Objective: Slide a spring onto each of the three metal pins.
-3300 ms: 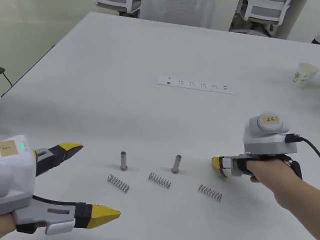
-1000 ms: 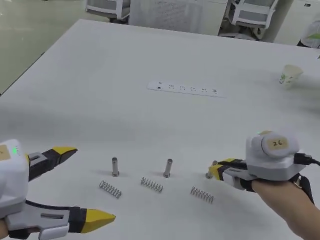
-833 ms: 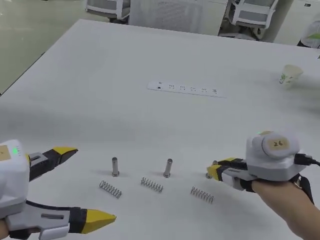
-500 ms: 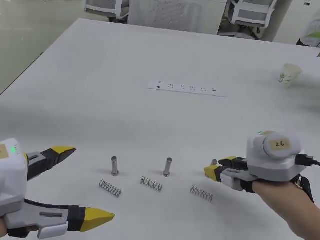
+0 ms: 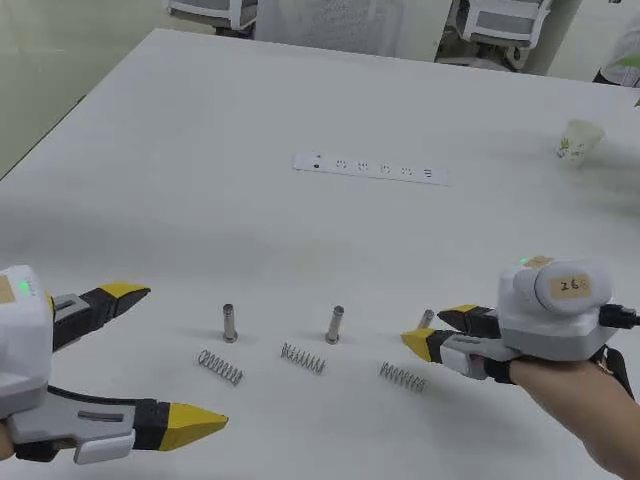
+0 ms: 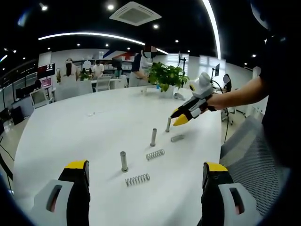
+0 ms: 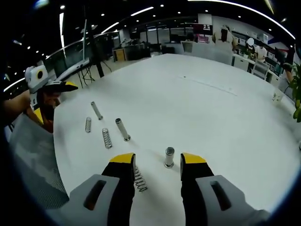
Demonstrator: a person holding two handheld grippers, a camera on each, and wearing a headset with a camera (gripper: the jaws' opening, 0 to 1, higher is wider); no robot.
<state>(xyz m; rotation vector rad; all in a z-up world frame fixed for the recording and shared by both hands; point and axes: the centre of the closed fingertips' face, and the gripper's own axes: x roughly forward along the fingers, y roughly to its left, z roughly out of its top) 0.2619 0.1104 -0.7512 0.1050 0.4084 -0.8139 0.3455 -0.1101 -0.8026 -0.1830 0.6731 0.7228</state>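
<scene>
The right gripper [image 7: 157,162] has its jaws partly open with nothing in them. The nearest metal pin [image 7: 169,157] stands upright in the gap between them and, by the right gripper view, is clear of both. The nearest spring [image 7: 139,179] lies flat on the white table [image 7: 197,108], just beside that pin on the person's side and close by one jaw. Its long axis runs roughly the way the jaws point — at right angles to the pin it must go onto. So the coming move likely turns on reaching back and down for the spring, then tipping it upright before it can slide on. The left gripper [image 5: 160,358] hangs wide open and empty, well apart from this pair — nearer the far-left pin [image 5: 229,323] and its spring [image 5: 220,366]. No spring is on a pin yet.
</scene>
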